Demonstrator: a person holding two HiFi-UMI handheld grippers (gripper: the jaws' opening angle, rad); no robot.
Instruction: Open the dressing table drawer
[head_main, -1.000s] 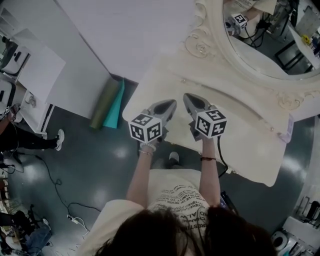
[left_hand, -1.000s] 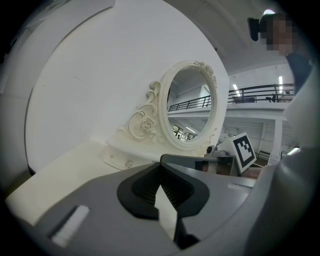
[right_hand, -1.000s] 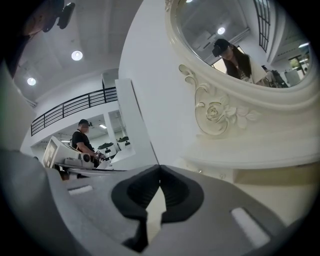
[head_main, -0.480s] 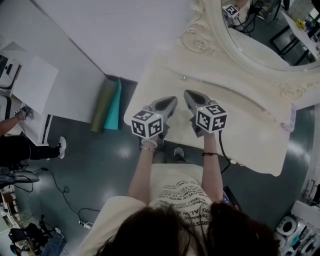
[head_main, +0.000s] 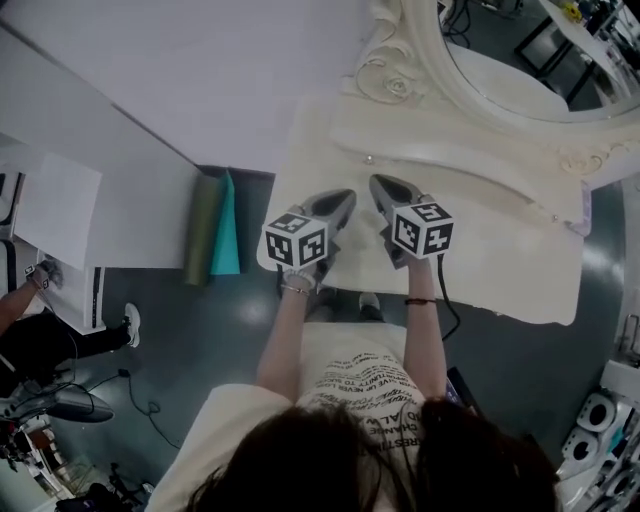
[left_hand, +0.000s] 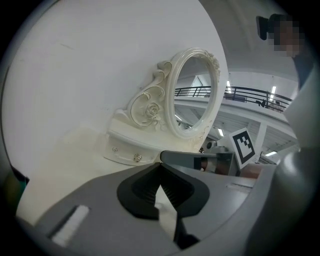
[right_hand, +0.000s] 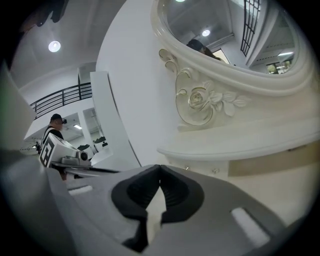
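Observation:
The cream dressing table (head_main: 500, 265) stands against the white wall, with an oval carved mirror (head_main: 500, 90) on top. Below the mirror runs a low drawer unit (left_hand: 127, 150) with small round knobs (left_hand: 137, 158), which also show in the right gripper view (right_hand: 215, 170). My left gripper (head_main: 345, 197) and right gripper (head_main: 377, 182) hover side by side over the table's front left part, pointing at the mirror. Both are shut with nothing between the jaws (left_hand: 160, 167) (right_hand: 160, 167). Neither touches the drawer unit.
Rolled green and teal mats (head_main: 212, 228) lie on the dark floor left of the table. A white cabinet (head_main: 60, 215) and a person (head_main: 30, 320) are at the far left. The right gripper's cable (head_main: 445, 310) hangs by the table's front edge.
Both grippers have sunk a little and moved forward over the tabletop, still side by side and shut. The head view has shifted, so less of the mirror shows.

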